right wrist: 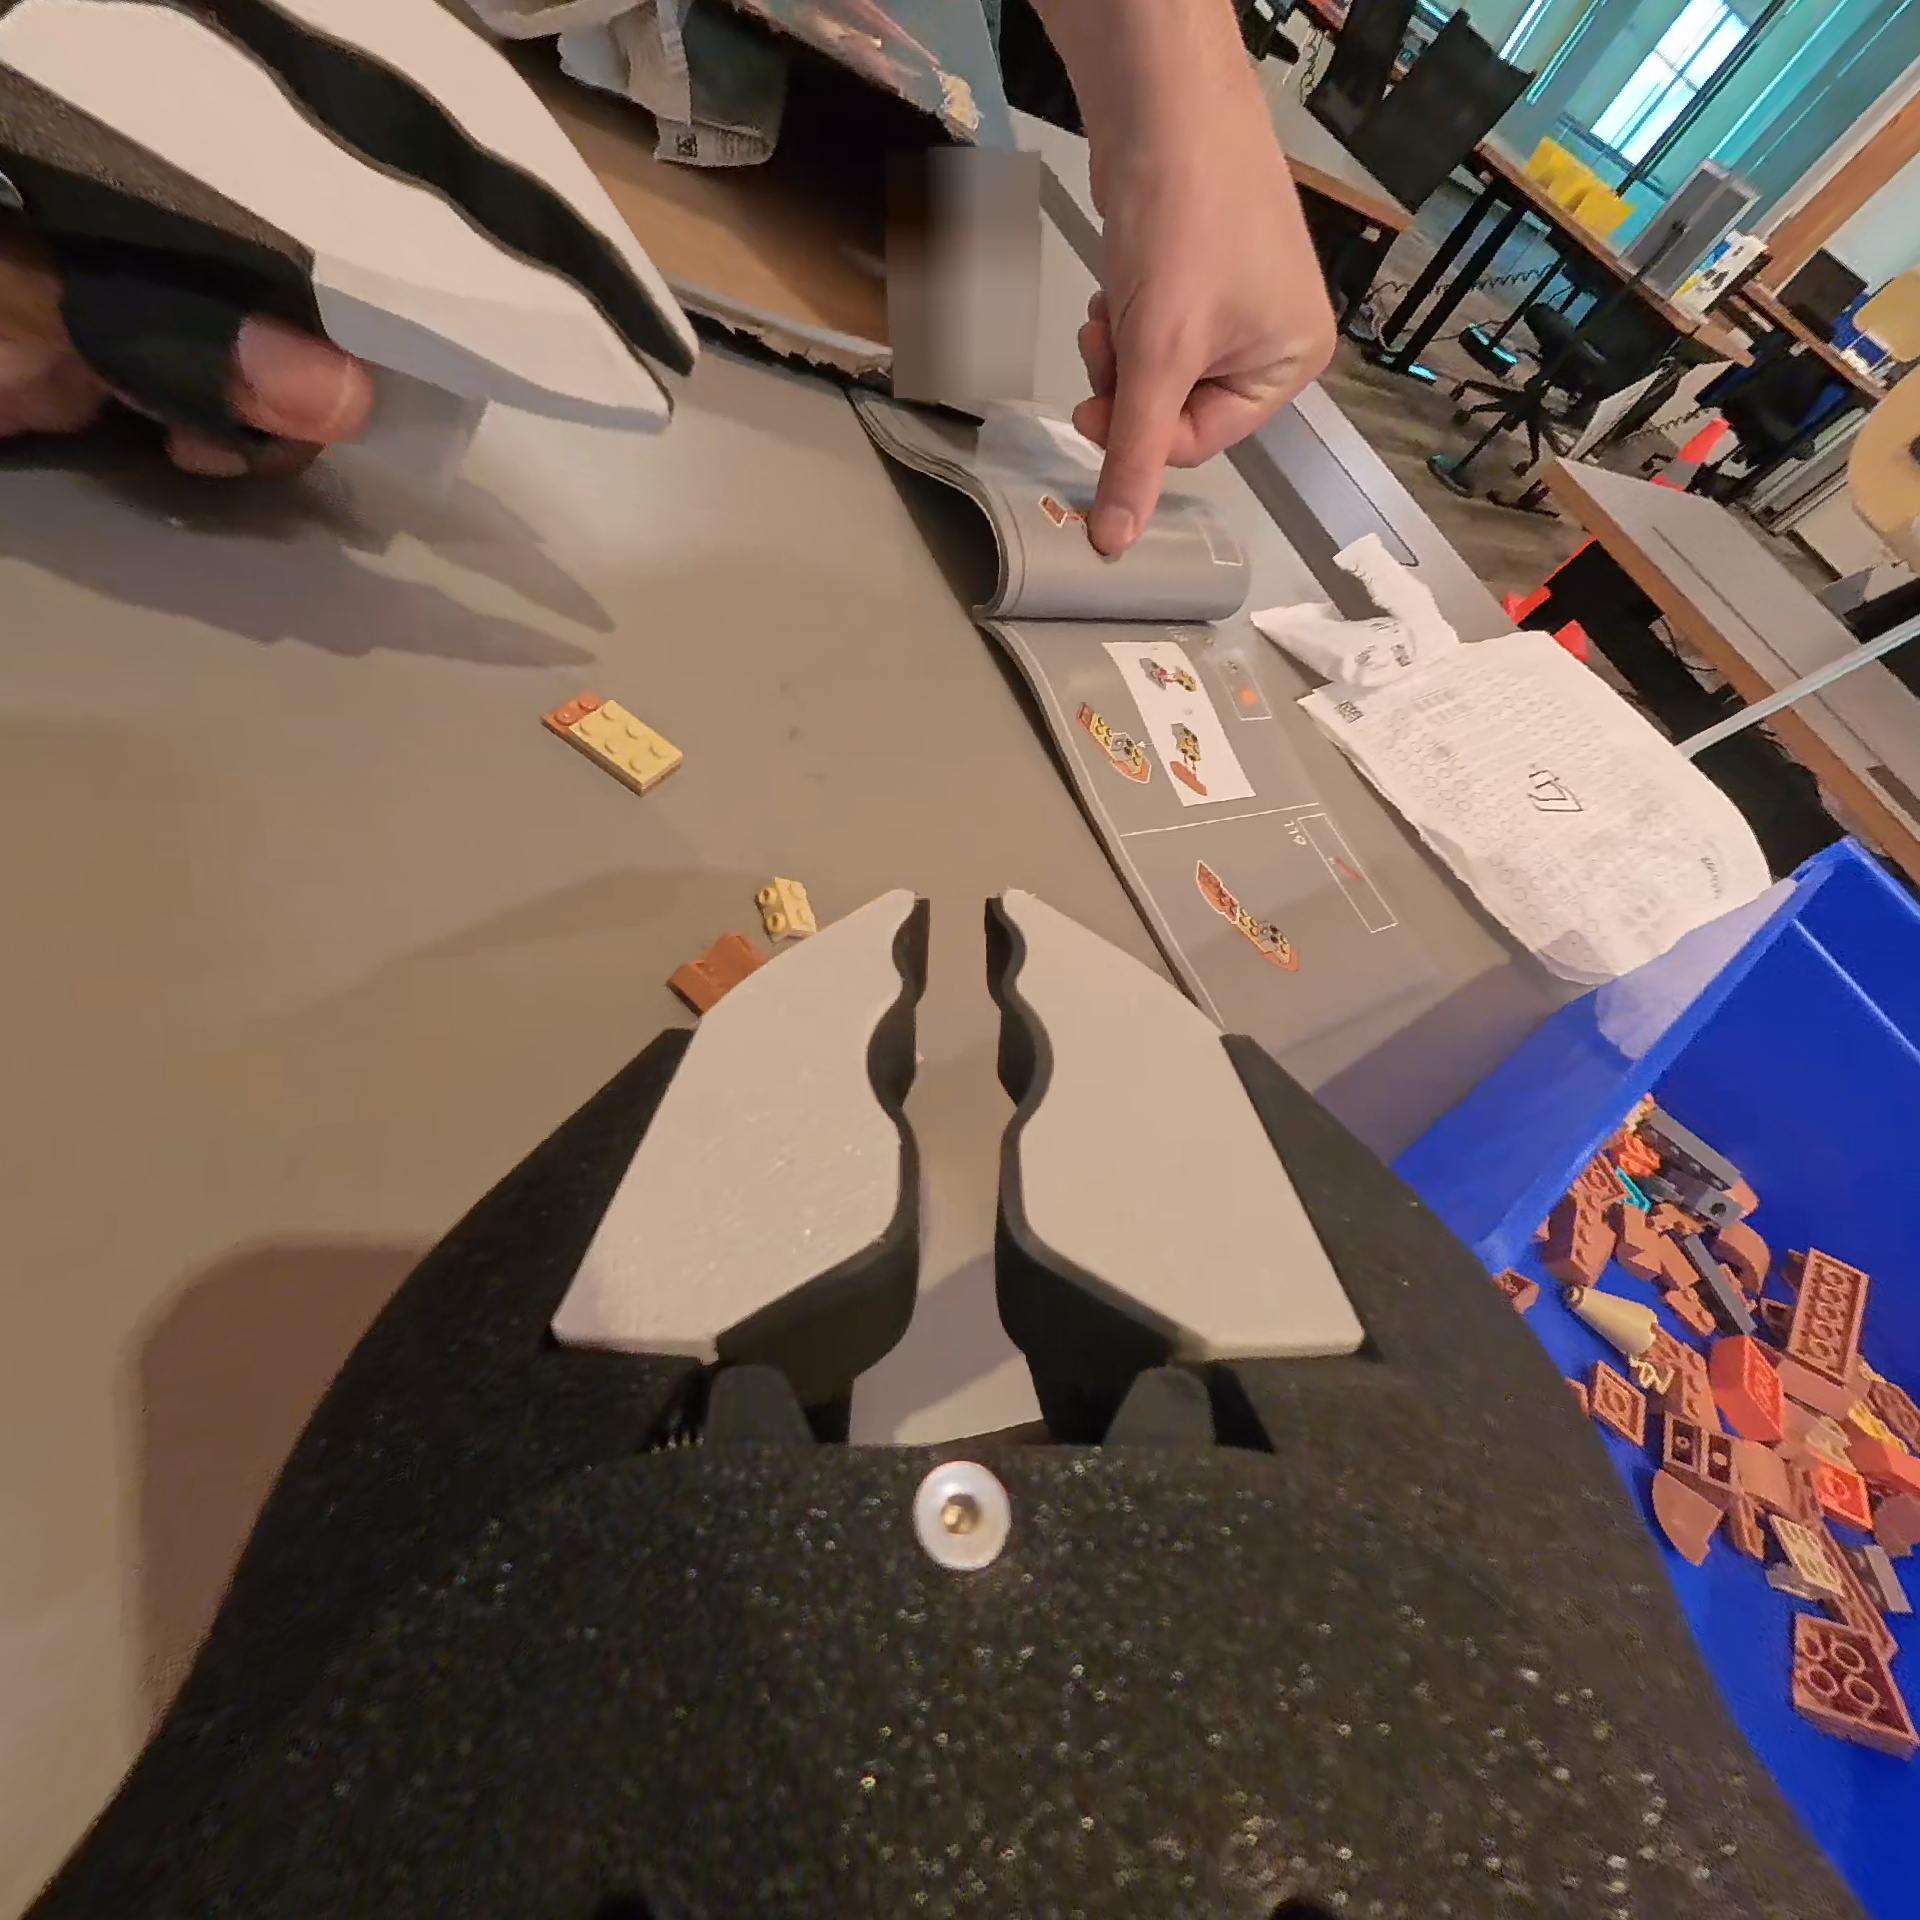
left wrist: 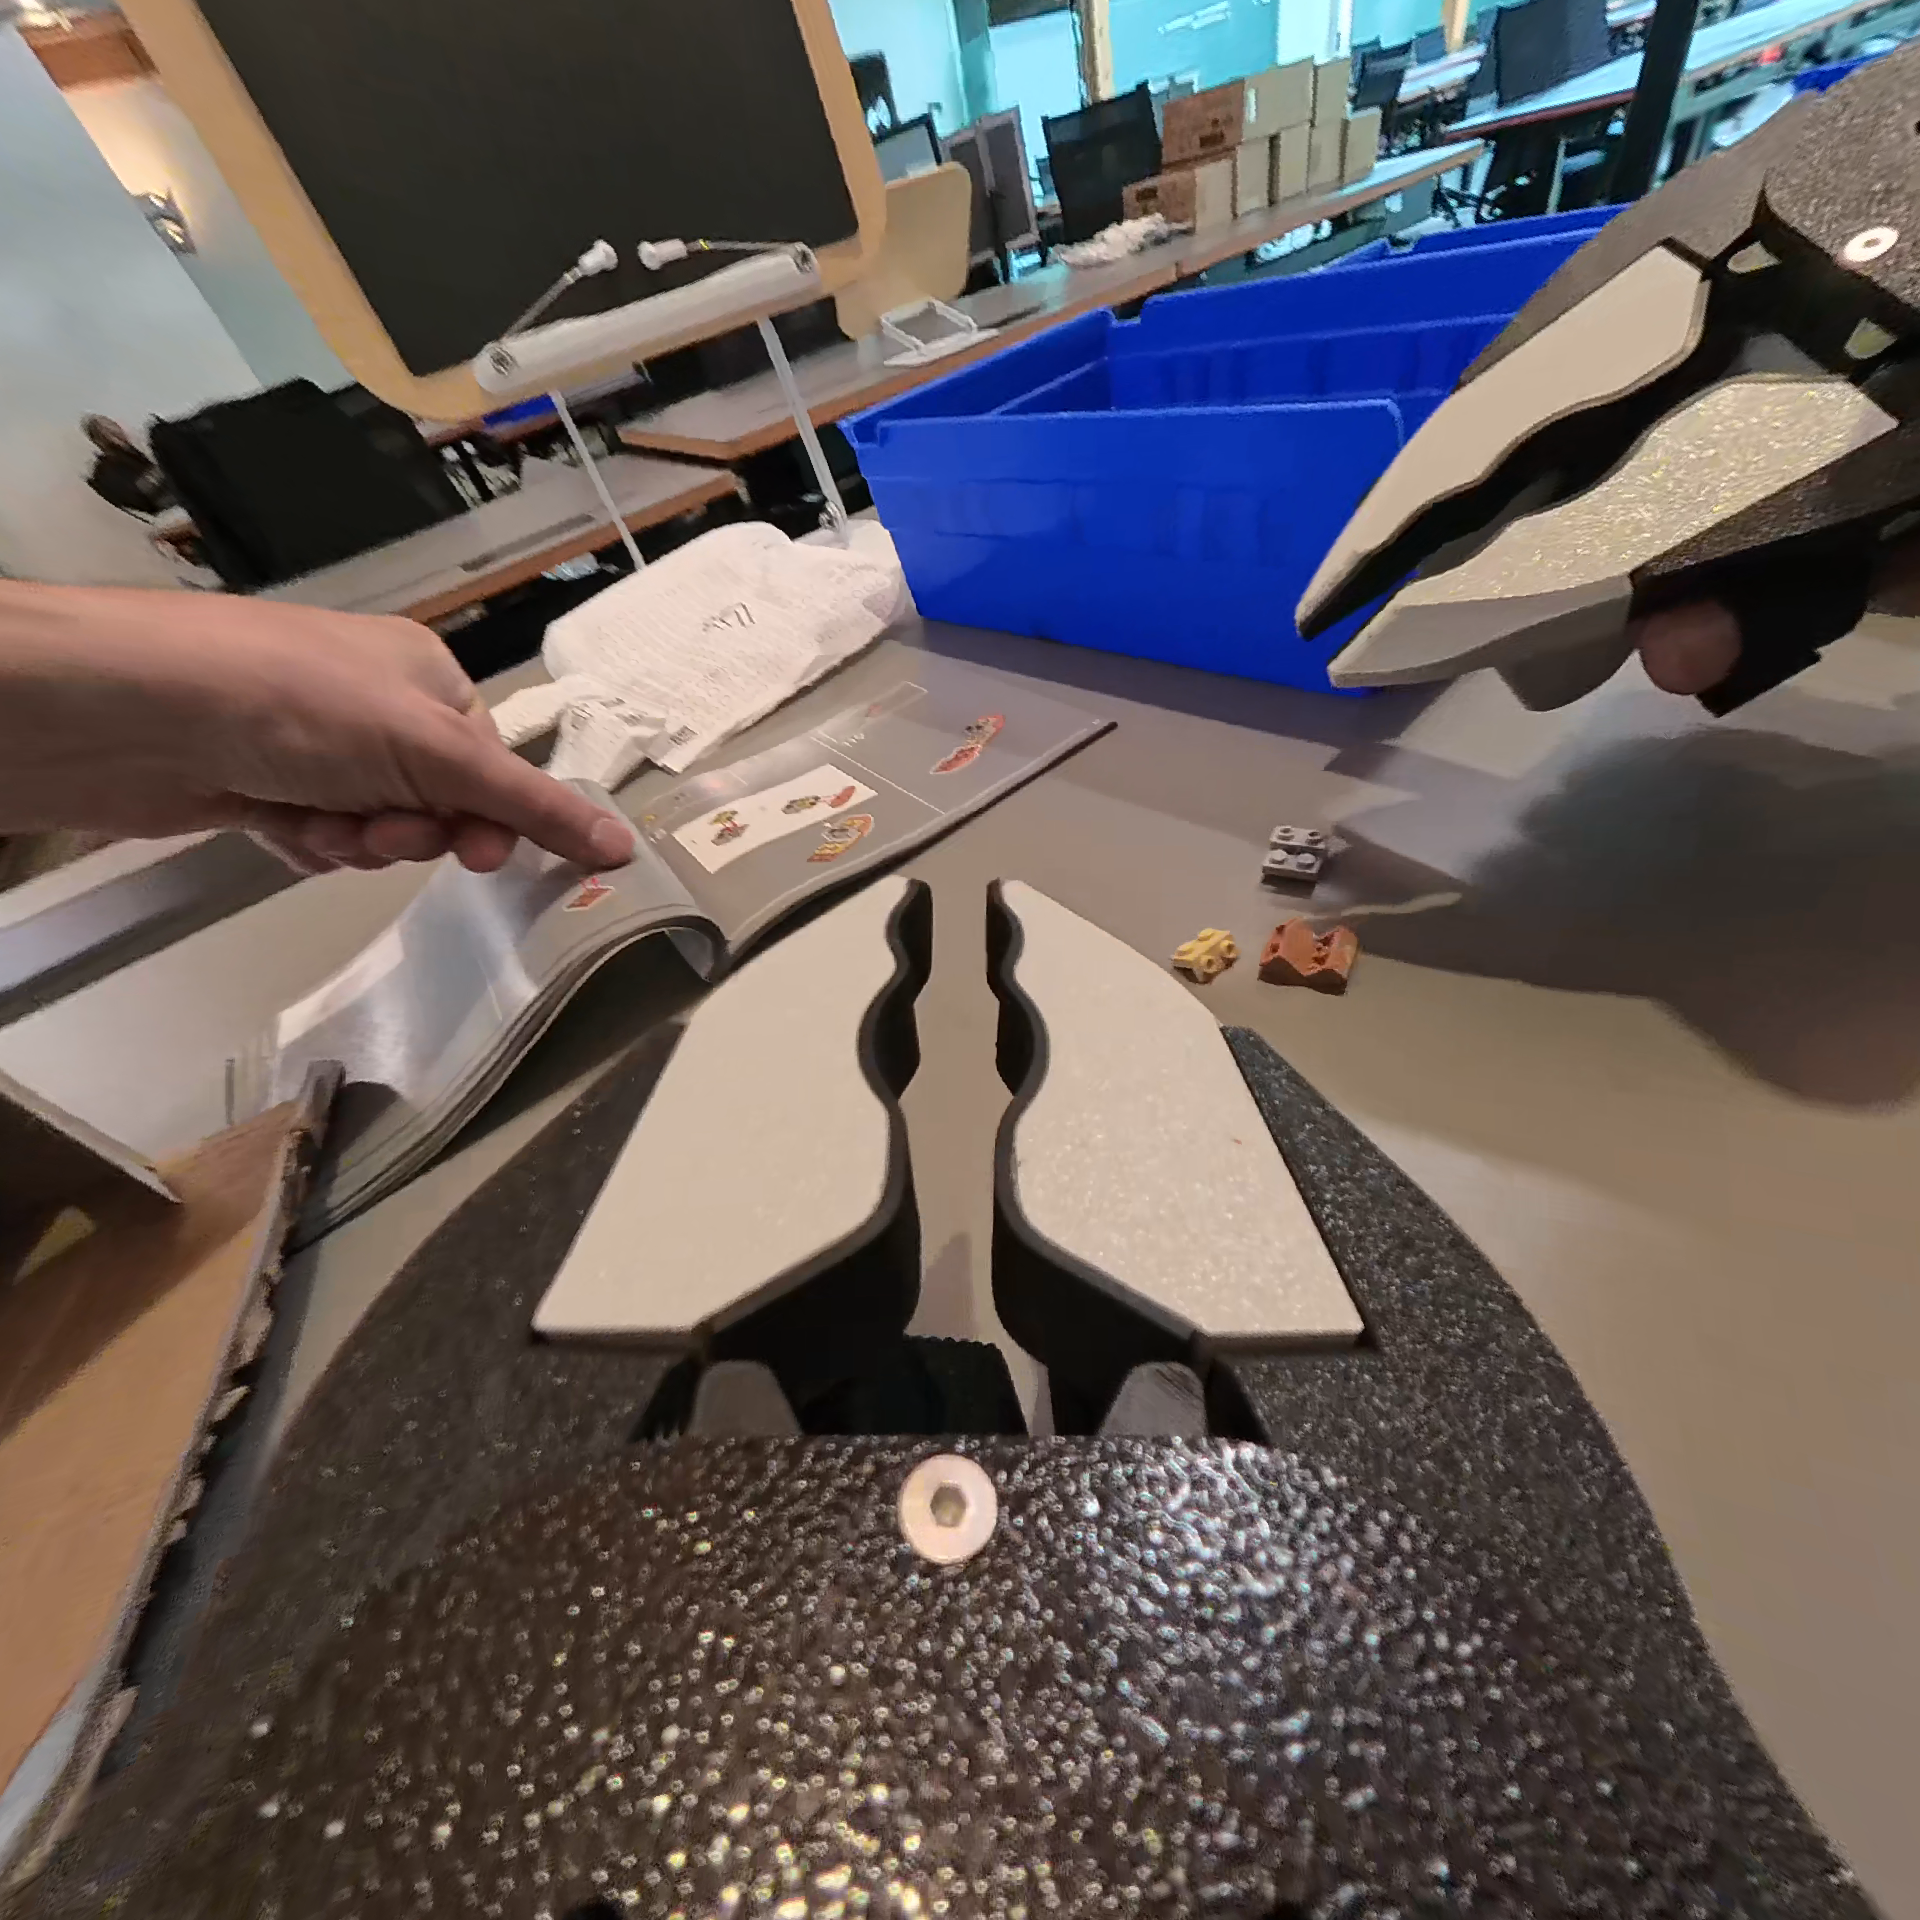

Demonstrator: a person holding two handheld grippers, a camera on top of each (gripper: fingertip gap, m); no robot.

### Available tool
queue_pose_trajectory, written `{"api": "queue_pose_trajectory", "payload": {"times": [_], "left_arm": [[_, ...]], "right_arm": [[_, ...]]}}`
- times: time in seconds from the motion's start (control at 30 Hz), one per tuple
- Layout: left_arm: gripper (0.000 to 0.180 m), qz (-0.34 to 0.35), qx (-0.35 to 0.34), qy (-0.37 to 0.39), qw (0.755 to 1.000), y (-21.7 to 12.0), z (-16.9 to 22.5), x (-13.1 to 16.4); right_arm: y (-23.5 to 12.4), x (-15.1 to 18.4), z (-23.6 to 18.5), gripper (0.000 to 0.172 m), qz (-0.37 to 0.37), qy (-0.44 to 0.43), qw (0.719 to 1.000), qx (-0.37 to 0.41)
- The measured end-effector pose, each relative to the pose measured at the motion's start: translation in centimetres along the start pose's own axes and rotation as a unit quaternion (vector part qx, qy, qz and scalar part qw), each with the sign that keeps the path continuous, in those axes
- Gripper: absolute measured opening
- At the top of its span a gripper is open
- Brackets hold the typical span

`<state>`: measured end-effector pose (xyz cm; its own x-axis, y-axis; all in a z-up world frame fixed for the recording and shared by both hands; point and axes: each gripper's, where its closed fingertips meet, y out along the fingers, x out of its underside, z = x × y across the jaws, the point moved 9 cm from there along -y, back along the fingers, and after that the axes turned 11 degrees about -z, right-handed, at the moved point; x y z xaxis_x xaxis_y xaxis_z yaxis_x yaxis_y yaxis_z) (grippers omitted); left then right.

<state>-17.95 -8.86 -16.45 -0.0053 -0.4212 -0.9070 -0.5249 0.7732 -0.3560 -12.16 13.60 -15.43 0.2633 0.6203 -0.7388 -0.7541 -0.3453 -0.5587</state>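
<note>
The left gripper (left wrist: pixel 956 899) hangs over the grey table (left wrist: pixel 1351 1195), its tongs set narrowly apart with only bare tabletop showing in the slit between the pads. Just past its tips, at about ten o'clock, lies an open instruction booklet (left wrist: pixel 831 800); a bare hand (left wrist: pixel 312 727) presses one fingertip on the curled left page. At two o'clock from the tips sit a small tan brick (left wrist: pixel 1207 951) and a brown sloped brick (left wrist: pixel 1307 951), close together, with a grey stud piece (left wrist: pixel 1294 854) a little farther out. Beyond the booklet lies a crumpled white paper bag (left wrist: pixel 717 623), and at one o'clock a blue bin (left wrist: pixel 1091 520) stands on the table.

The right gripper (right wrist: pixel 956 904) also hovers above the table, its tongs narrow and gripping nothing. The brown brick (right wrist: pixel 712 971) and tan brick (right wrist: pixel 787 907) lie just beside its left fingertip, at ten to eleven o'clock, apart from the pads. Farther out at eleven o'clock lies a flat tan plate (right wrist: pixel 623 743) with a brown end. At four o'clock the bin holds a heap of mostly brown bricks (right wrist: pixel 1766 1403).
</note>
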Motion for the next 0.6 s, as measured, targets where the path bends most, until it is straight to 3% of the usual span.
{"api": "queue_pose_trajectory", "payload": {"times": [0.33, 0.6], "left_arm": [[0.010, -0.010, -0.068, 0.011, 0.998, -0.2, -1.1, 0.5], [0.010, -0.076, -0.150, 0.025, 0.986, -0.6, -3.5, 1.9]], "right_arm": [[-0.2, 0.1, -0.1, 0.009, -0.013, 0.016, 1.000, 0.009], [-0.6, -0.4, -0.3, 0.008, -0.010, 0.015, 1.000, 0.022]]}}
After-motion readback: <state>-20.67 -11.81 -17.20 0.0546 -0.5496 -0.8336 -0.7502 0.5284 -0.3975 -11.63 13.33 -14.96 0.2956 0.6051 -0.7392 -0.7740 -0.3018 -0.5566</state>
